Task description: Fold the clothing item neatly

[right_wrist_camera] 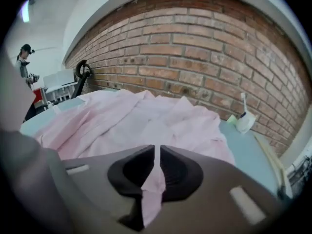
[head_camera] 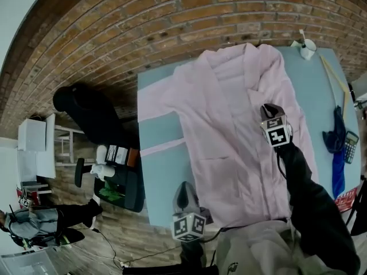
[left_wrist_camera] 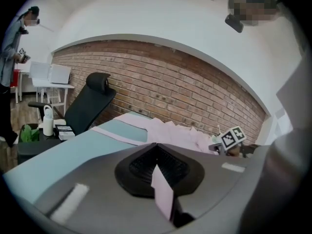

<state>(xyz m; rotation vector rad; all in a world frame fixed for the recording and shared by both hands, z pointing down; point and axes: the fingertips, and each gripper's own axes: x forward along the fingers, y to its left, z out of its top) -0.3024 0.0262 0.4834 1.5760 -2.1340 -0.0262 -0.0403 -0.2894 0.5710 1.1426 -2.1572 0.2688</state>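
While spread over the worktop (head_camera: 163, 176), the pink shirt (head_camera: 229, 125) is pinched by left gripper (left_wrist_camera: 156, 152) and right gripper (right_wrist_camera: 157, 152), jaws pressed onto its fabric.

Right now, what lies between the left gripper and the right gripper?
Only the pink garment, which the left gripper and right gripper both pinch; the head view shows it.

No legible text or labels.

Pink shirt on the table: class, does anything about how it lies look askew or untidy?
Yes. The pink shirt lies rumpled, not flat: its collar end is bunched at the far edge, and one sleeve sprawls sideways to the left edge of the table.
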